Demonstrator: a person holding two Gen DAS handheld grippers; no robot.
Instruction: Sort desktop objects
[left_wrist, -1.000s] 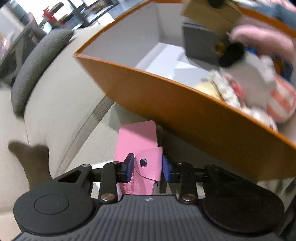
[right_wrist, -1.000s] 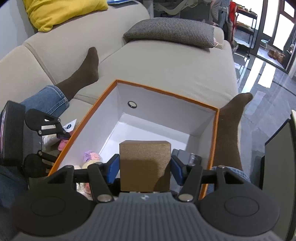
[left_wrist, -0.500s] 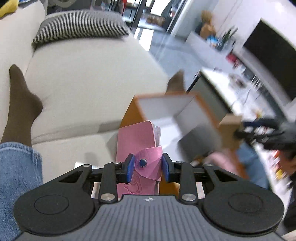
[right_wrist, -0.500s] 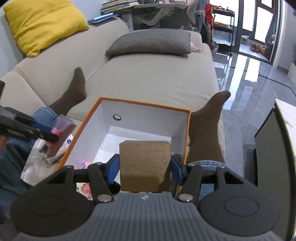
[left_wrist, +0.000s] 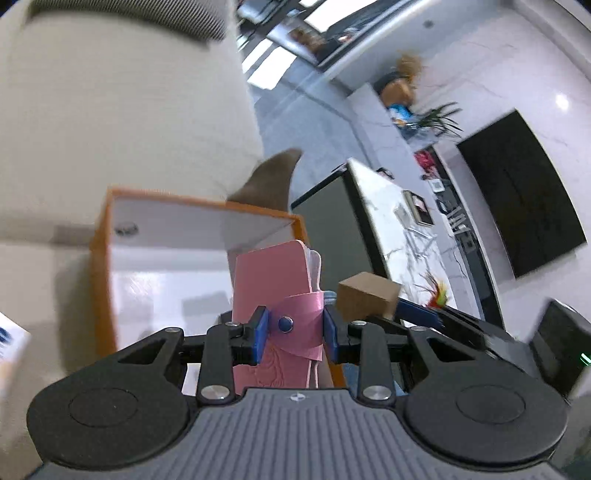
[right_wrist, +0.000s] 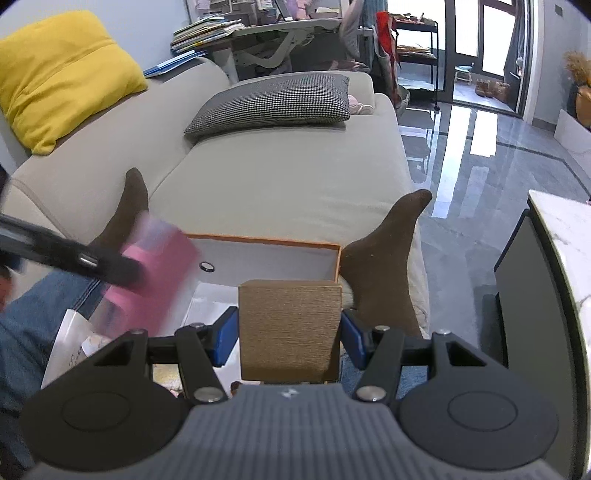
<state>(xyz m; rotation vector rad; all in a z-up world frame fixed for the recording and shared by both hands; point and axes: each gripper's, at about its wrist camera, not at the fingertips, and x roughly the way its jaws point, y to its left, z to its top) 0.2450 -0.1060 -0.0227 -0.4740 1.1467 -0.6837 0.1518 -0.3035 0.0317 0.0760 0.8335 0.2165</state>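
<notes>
My left gripper (left_wrist: 294, 334) is shut on a pink notebook (left_wrist: 275, 280) with a snap strap, held upright above the orange box (left_wrist: 101, 258) with white inside. My right gripper (right_wrist: 290, 338) is shut on a brown cardboard cube (right_wrist: 290, 328), held over the near right part of the same box (right_wrist: 338, 258). The cube (left_wrist: 367, 297) and the right gripper also show in the left wrist view, to the right of the notebook. The notebook (right_wrist: 155, 273) appears blurred at the left in the right wrist view.
The box lies on a beige sofa (right_wrist: 280, 181) between two feet in brown socks (right_wrist: 384, 251). A grey checked cushion (right_wrist: 273, 103) and a yellow pillow (right_wrist: 62, 74) lie behind. A dark-sided white marble table (right_wrist: 554, 258) stands at the right. Papers (right_wrist: 70, 339) lie at the left.
My left gripper has swung up and to the right with the notebook, from beside the box to above it. My right gripper has lifted and drawn back with the cube.
</notes>
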